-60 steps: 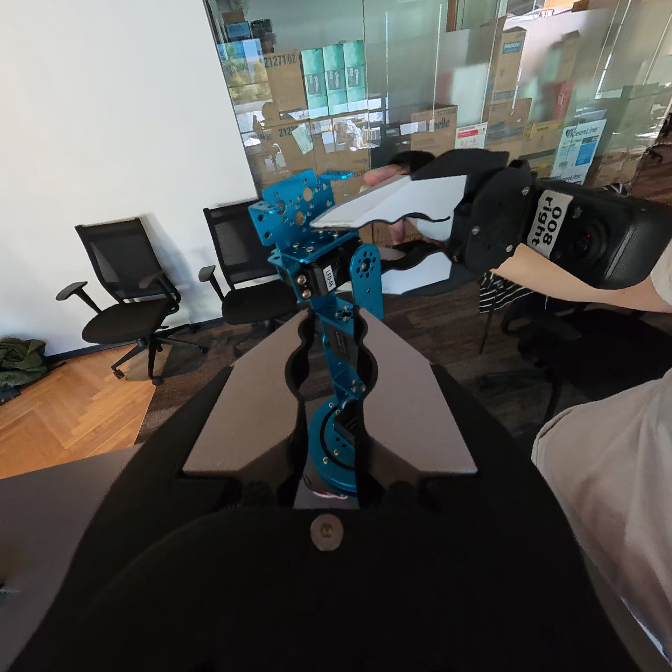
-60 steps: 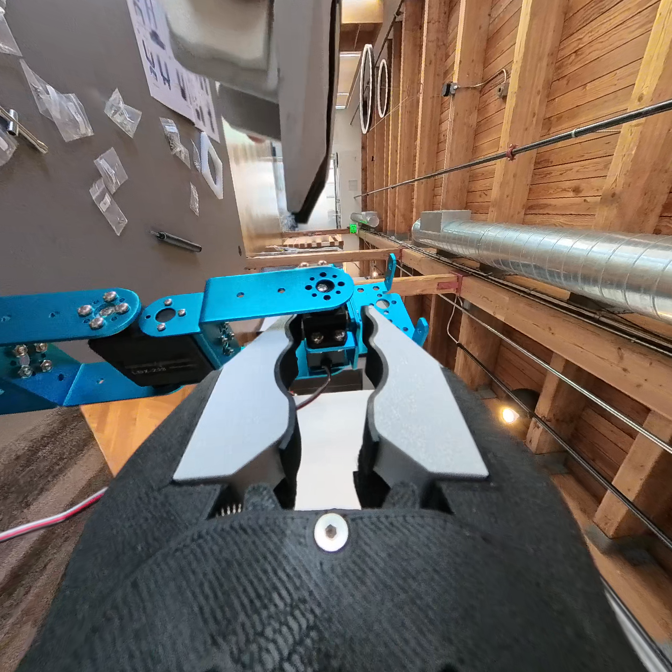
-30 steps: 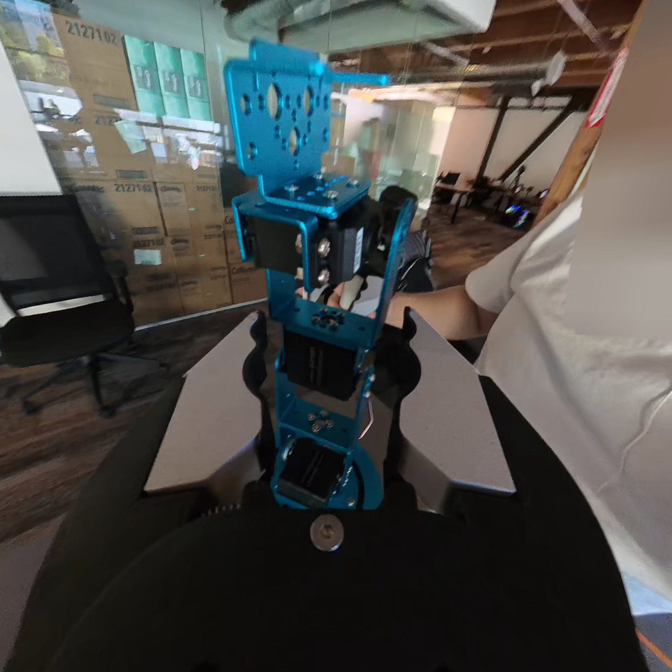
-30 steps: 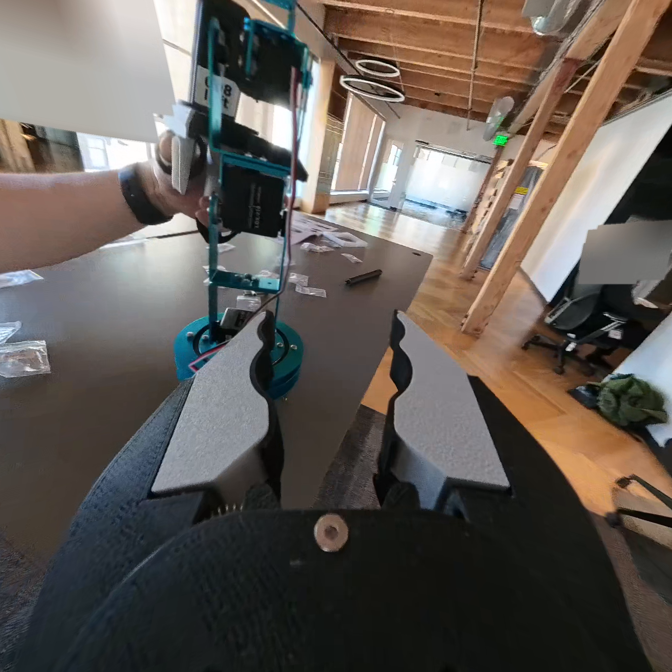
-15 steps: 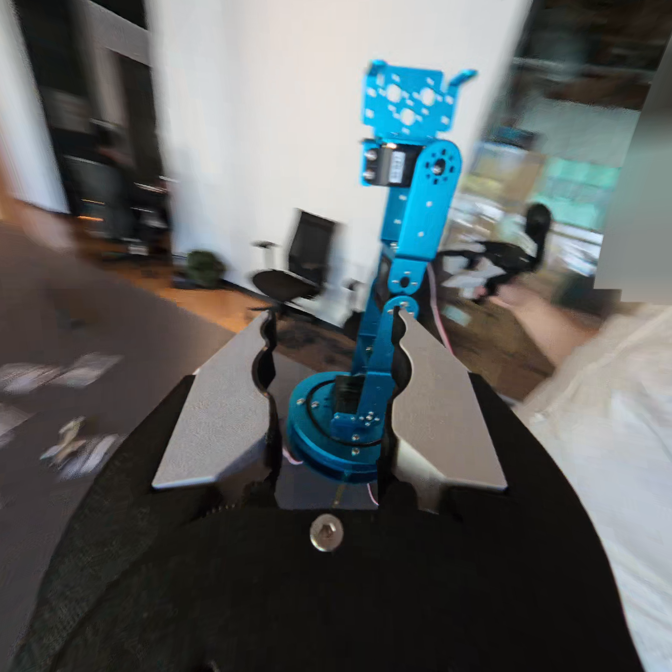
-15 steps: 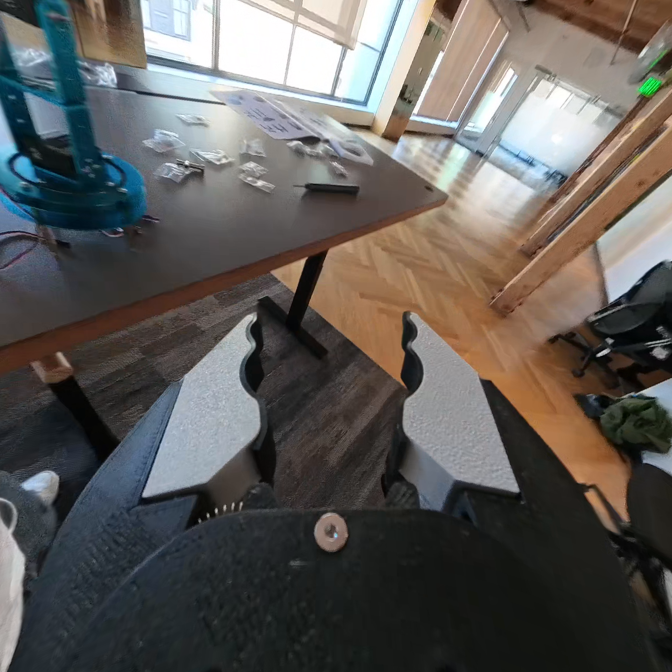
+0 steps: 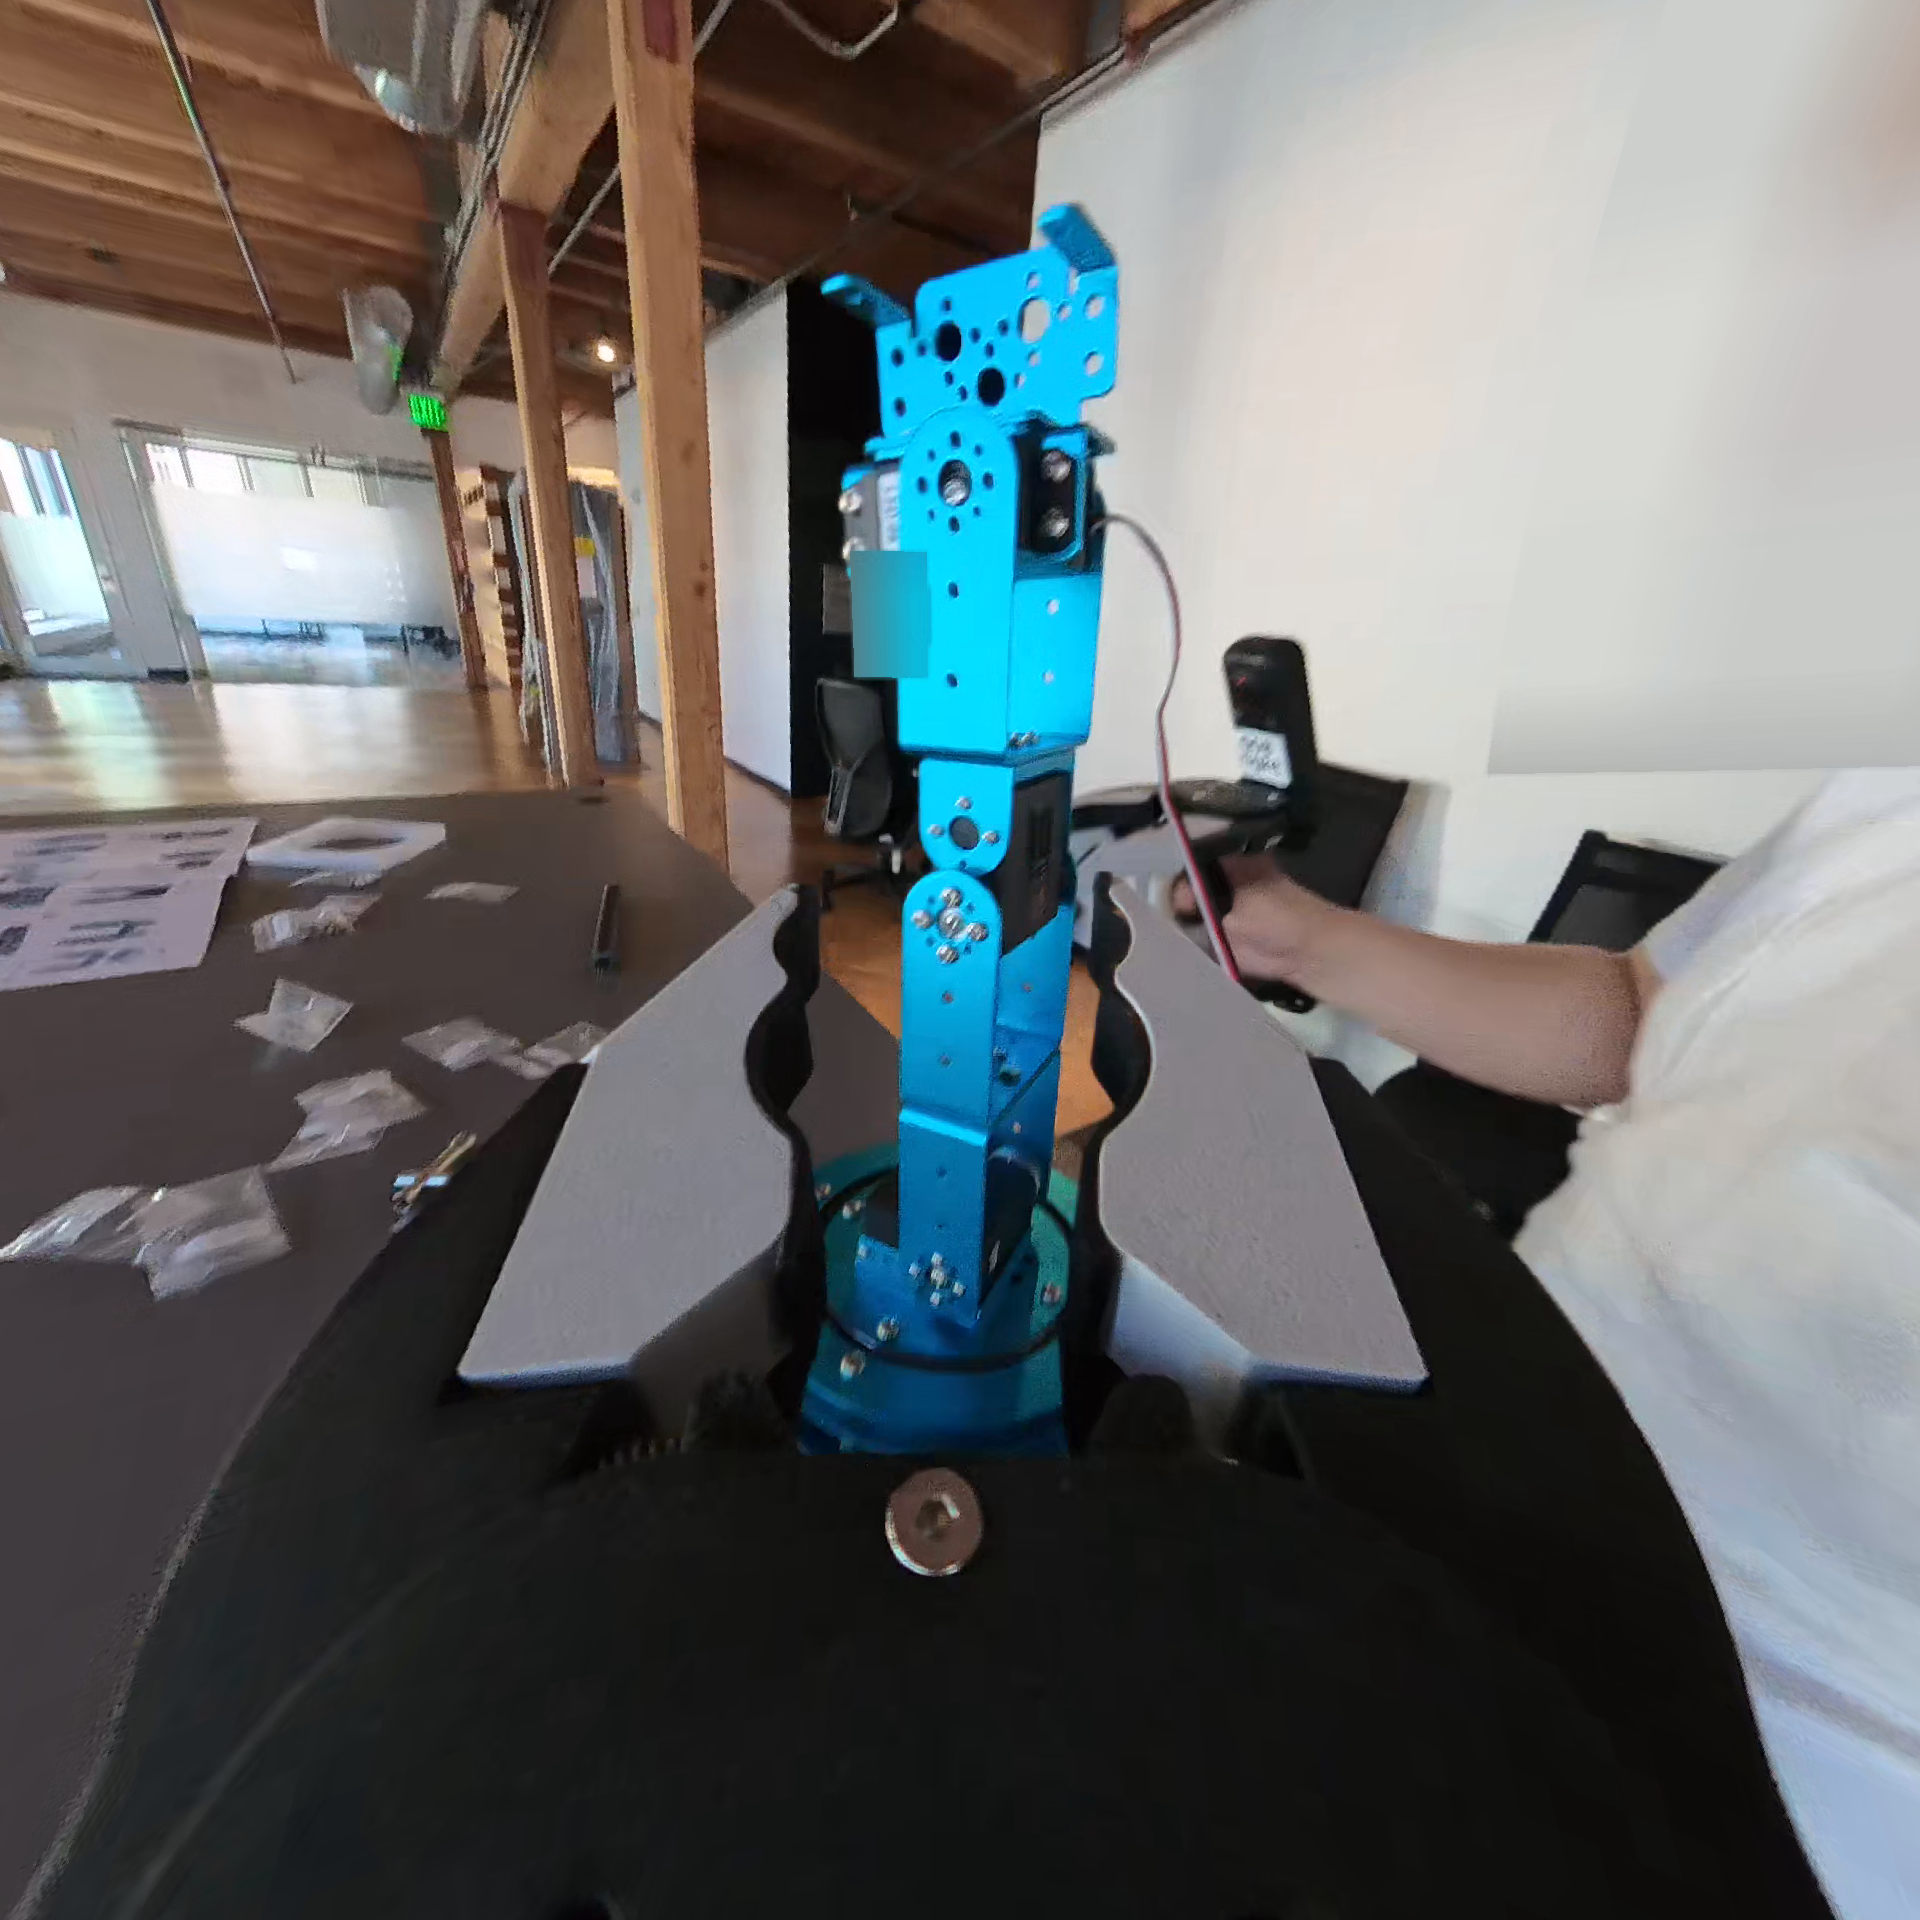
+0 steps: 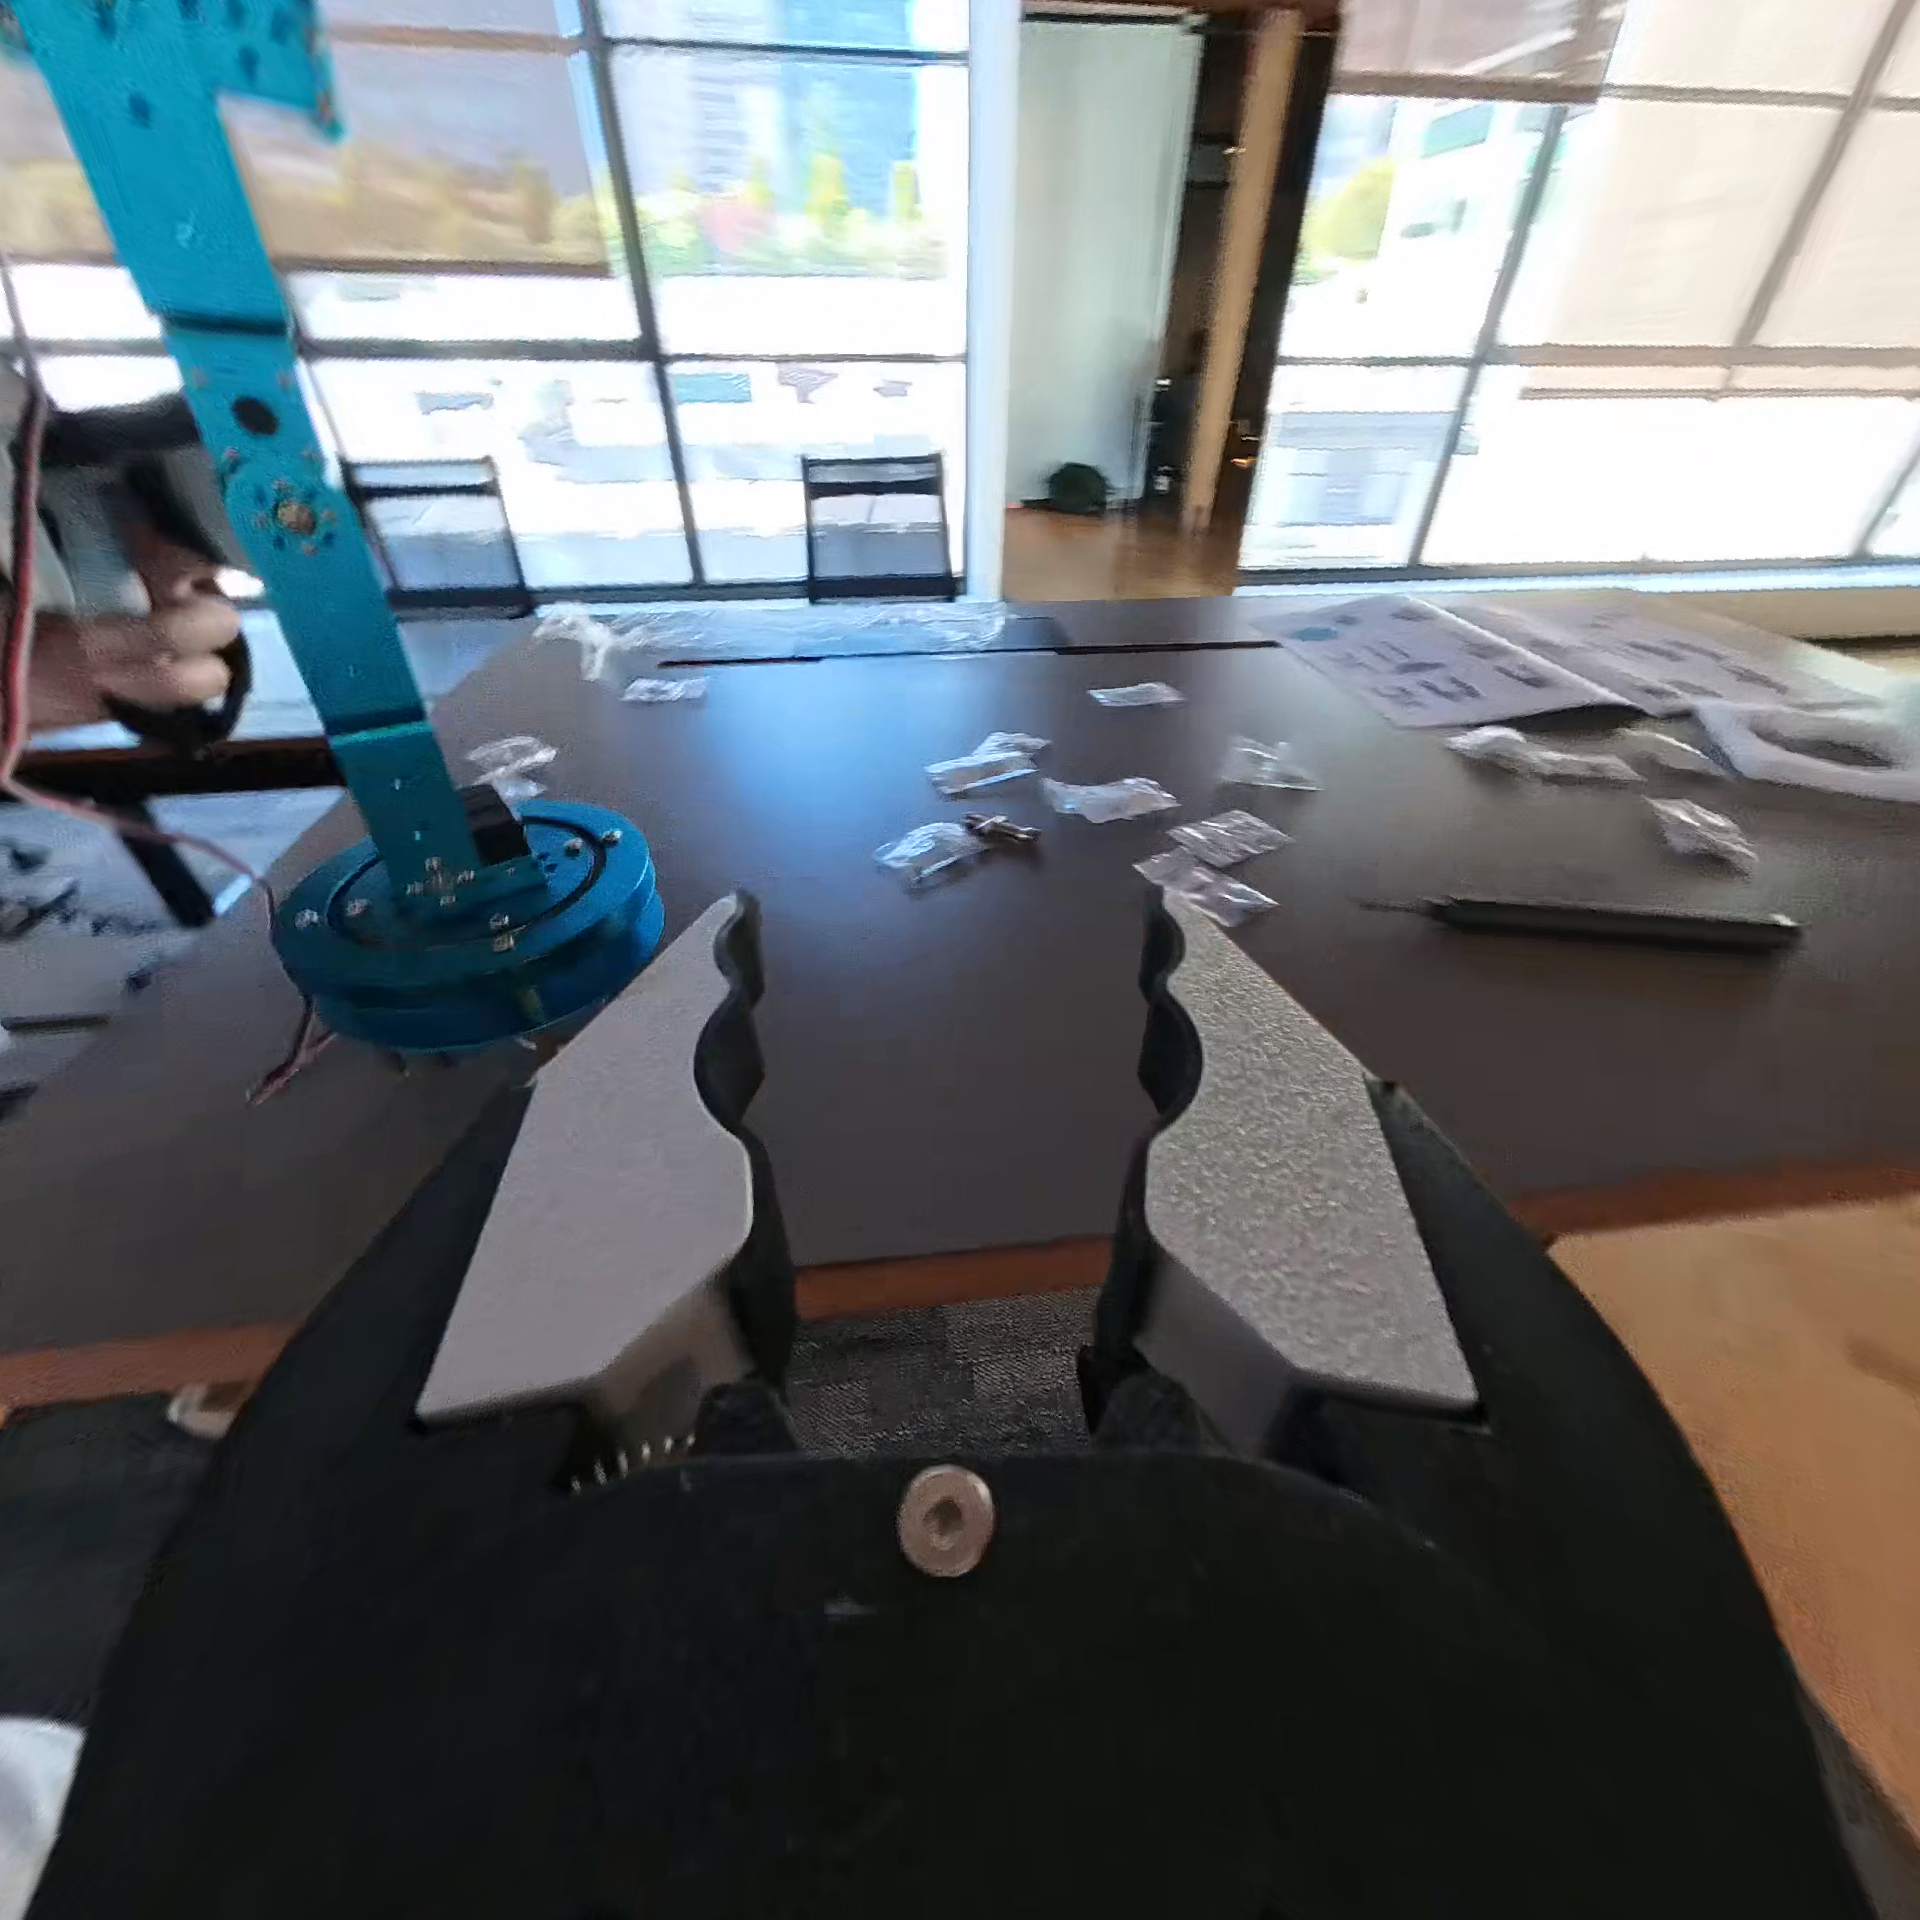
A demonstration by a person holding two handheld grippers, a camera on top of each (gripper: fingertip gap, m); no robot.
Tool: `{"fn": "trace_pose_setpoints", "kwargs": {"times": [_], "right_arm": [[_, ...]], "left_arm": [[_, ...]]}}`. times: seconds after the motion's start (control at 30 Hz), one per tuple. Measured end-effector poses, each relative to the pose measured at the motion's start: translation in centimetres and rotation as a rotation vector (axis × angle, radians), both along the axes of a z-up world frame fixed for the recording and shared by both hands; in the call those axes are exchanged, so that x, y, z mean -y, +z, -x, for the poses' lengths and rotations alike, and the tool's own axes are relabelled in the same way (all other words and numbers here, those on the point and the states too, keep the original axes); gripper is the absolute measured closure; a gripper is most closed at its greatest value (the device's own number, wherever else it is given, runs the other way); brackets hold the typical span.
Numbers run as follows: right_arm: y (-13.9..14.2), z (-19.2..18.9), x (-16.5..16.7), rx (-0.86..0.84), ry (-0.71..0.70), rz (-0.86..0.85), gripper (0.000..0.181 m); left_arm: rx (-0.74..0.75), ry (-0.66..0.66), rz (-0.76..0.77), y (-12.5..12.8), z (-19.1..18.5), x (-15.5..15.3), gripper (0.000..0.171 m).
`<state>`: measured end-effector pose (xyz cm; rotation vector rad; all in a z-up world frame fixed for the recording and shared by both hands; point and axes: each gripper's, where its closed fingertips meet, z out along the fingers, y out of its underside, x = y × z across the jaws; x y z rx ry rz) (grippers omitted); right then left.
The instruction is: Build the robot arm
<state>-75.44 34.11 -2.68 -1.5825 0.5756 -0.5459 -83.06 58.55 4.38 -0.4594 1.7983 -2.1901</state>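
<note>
Blue servo arm, upright on its round base: centre of the left wrist view, upper left of the right wrist view, leaning there toward the frame's top corner. Underneath, dark table, base close to its near edge.

Left gripper released, jaws spread to either side of the blue column, a gap showing on both sides; no contact visible. Right gripper likewise released and empty, low centre of its view, aimed across the table's bare middle, well apart from the base. Same gripper seen at right of the left wrist view, gripped by a hand.

Printed sheets at the table's far side. Black rod-like tool lying flat at right. Red and white wire trailing from the upper servo. Small clear bags scattered mid-table, a metal fastener among them.
</note>
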Motion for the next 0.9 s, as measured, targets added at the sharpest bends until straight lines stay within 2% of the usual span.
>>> {"fn": "trace_pose_setpoints", "kwargs": {"times": [0.1,0.2,0.33,0.47,0.5,0.57,0.63,0.77,0.83,0.9], "right_arm": [[-1.4,0.3,-0.4,0.017,0.106,0.024,0.11],[-3.5,-0.5,3.1,-0.012,0.15,0.029,0.113],[-7.3,-3.2,8.7,-0.192,0.24,0.083,0.112],[-7.2,-7.3,11.1,-0.153,0.406,0.149,0.113],[-6.9,-8.2,10.8,-0.141,0.464,0.158,0.113],[-6.5,-9.1,9.4,-0.141,0.599,0.167,0.113],[-6.4,-8.9,7.3,-0.144,0.726,0.176,0.113],[-5.2,-5.5,2.8,-0.119,0.93,0.144,0.112],[-4.3,-4.1,0.5,-0.095,0.965,0.109,0.113],[-2.2,-2.2,-2.3,-0.129,0.997,0.011,0.113]], "left_arm": [[0.007,0.073,-0.035,-0.3,-0.9,1.2,0.117],[-0.019,0.077,-0.1,-0.8,-1.5,2.4,0.11],[-0.105,-0.021,-0.129,-1.4,-1.6,4.0,0.112],[-0.137,0.093,-0.134,-1.2,-2.9,3.9,0.11],[-0.151,0.113,-0.115,-1.1,-2.9,3.9,0.108],[-0.18,0.125,-0.087,-1.1,-2.5,4.2,0.116],[-0.208,0.175,-0.09,-1.8,-2.1,3.8,0.115],[-0.221,0.354,0.124,-0.9,-1.7,1.3,0.118],[-0.188,0.462,0.154,-1.0,-1.1,0.7,0.12],[-0.159,0.509,0.143,-1.6,-0.2,1.1,0.117]]}}
